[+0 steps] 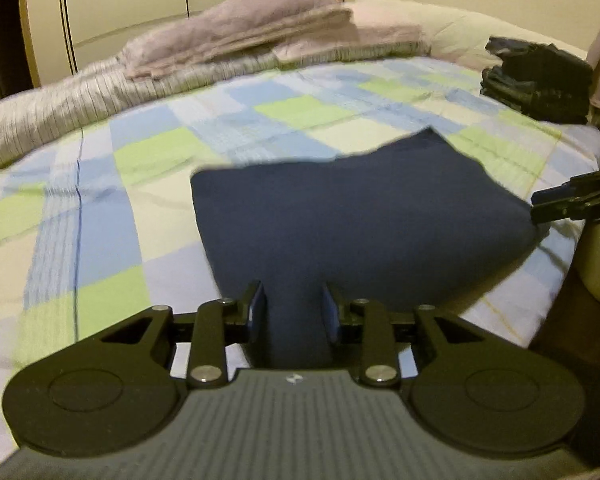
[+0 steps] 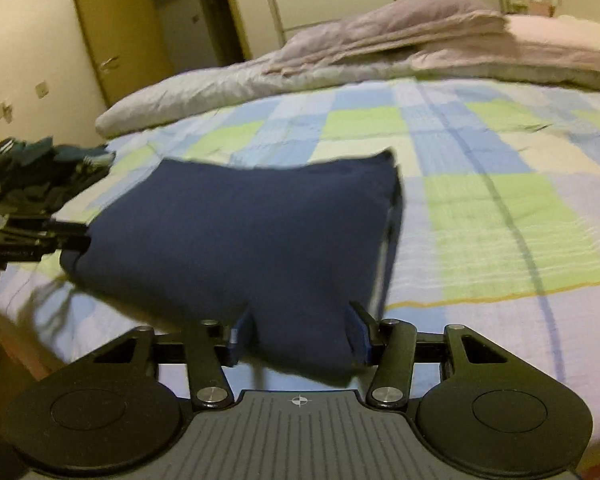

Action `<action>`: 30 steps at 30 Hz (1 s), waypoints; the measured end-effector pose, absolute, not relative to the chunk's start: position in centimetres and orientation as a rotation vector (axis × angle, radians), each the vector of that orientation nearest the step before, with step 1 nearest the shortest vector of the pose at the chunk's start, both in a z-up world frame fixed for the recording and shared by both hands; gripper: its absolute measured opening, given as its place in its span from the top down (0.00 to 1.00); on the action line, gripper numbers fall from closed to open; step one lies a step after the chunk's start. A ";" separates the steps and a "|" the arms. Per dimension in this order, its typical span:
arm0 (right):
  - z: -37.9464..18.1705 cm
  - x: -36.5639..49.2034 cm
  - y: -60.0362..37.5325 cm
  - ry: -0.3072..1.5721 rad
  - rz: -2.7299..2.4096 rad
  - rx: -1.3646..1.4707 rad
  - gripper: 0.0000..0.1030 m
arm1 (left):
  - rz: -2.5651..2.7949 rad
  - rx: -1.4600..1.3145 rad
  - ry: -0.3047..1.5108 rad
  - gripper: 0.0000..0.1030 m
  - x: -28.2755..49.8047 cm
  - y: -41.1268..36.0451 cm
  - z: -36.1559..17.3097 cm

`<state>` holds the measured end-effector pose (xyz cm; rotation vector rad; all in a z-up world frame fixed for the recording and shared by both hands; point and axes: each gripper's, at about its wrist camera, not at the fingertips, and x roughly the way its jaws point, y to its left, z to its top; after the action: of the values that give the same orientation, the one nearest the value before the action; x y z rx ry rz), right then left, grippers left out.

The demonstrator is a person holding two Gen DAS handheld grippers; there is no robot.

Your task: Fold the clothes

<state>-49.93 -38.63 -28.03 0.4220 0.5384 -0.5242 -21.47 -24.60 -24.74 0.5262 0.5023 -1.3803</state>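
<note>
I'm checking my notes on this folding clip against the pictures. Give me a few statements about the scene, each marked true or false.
1. Both grippers grip the navy garment. True: the left gripper and the right gripper each pinch a bunch of it.
2. The garment is red. False: it is navy blue.
3. The bedspread is checked in blue and green. True.
4. The dark clothes pile lies on top of the navy garment. False: it sits apart, farther along the bed's edge.

Dim, warm yellowish indoor light; both views are soft and smeared with motion blur. Fisheye bending curves the bed (image 1: 148,168) and wardrobe (image 1: 124,4); dark vignette fills the corners.
</note>
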 end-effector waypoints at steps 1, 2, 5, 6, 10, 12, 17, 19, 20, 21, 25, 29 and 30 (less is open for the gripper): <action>-27.9 -50.3 -38.7 0.521 -0.525 0.430 0.51 | -1.391 0.522 0.489 0.74 -21.6 -24.5 -24.5; -27.8 -50.7 -38.7 0.504 -0.525 0.440 0.51 | -1.401 0.519 0.488 0.74 -21.8 -24.6 -24.5; -27.8 -50.7 -39.4 0.511 -0.533 0.455 0.51 | -1.412 0.543 0.502 0.74 -22.3 -25.7 -24.9; -27.9 -50.6 -39.6 0.520 -0.536 0.450 0.51 | -1.415 0.555 0.498 0.74 -22.6 -26.1 -25.0; -27.0 -48.2 -40.3 0.516 -0.488 0.378 0.51 | -1.452 0.558 0.489 0.75 -23.3 -27.9 -24.4; -27.1 -46.3 -41.4 0.534 -0.461 0.344 0.51 | -1.485 0.553 0.500 0.75 -23.8 -29.4 -24.1; -28.4 -41.5 -45.1 0.644 -0.453 0.279 0.51 | -1.545 0.663 0.539 0.75 -25.8 -33.4 -26.0; -29.2 -40.6 -47.1 0.683 -0.502 0.261 0.51 | -1.539 0.659 0.526 0.75 -25.9 -33.8 -26.7; -29.5 -40.5 -48.1 0.685 -0.517 0.260 0.51 | -1.542 0.649 0.533 0.75 -25.7 -33.8 -26.8; -29.7 -40.5 -49.1 0.685 -0.532 0.260 0.51 | -1.545 0.643 0.539 0.75 -25.5 -33.8 -26.8; -30.1 -40.8 -50.9 0.683 -0.537 0.251 0.51 | -1.549 0.640 0.546 0.75 -25.4 -33.8 -26.8; -30.1 -41.6 -51.4 0.681 -0.539 0.244 0.51 | -1.529 0.674 0.514 0.75 -26.1 -33.8 -26.6; -29.9 -42.0 -51.1 0.679 -0.555 0.247 0.51 | -1.526 0.675 0.508 0.75 -26.2 -33.8 -26.6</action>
<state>-42.04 -51.12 -29.87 0.2469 0.6791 -0.5547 -26.20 -33.76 -26.65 0.6748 0.5079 -1.5256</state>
